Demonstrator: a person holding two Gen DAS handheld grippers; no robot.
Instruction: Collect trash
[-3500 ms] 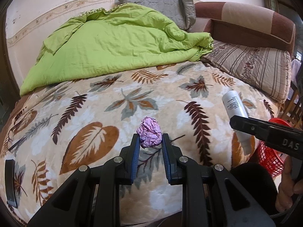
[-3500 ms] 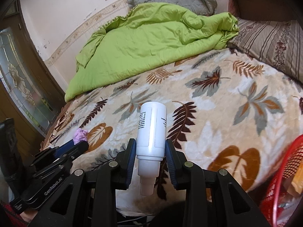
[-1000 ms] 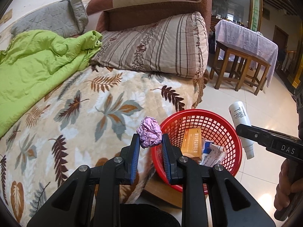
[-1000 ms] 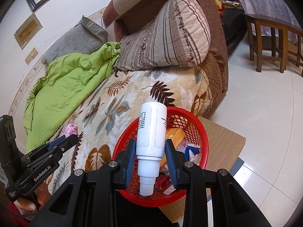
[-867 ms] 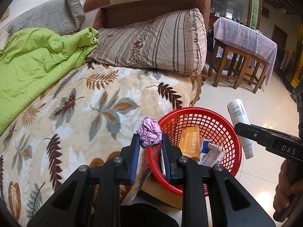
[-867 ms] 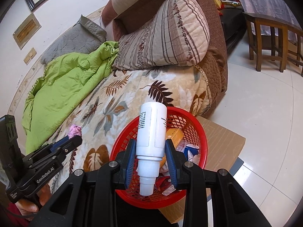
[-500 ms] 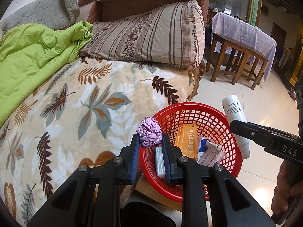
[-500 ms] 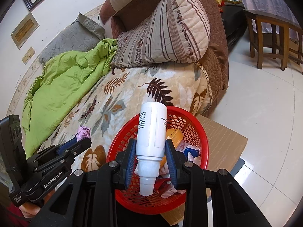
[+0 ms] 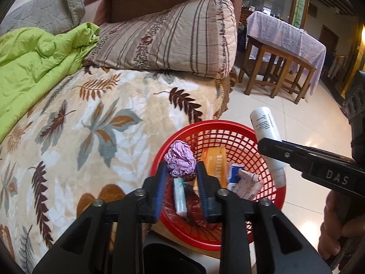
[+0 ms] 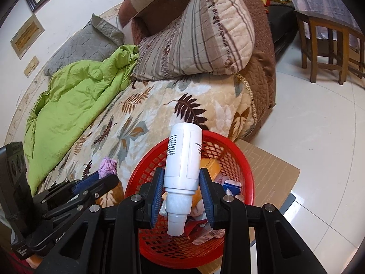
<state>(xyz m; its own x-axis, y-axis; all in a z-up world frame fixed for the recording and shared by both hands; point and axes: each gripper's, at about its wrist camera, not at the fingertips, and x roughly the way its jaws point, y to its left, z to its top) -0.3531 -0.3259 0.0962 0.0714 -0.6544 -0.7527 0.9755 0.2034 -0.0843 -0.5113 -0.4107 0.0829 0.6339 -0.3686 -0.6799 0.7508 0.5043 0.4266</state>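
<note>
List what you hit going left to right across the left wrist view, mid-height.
green quilt → leaf-print blanket → purple paper ball → orange box → white bottle → right gripper

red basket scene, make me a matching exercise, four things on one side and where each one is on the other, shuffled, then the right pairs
Things
1. crumpled purple paper
2. white bottle
3. orange box
4. green quilt

Places
A. lying inside the red basket
B. spread on the bed by the striped pillow
C. clamped in the left gripper
D. clamped in the right gripper, cap end toward the camera

Pairs: 1-C, 2-D, 3-A, 4-B
</note>
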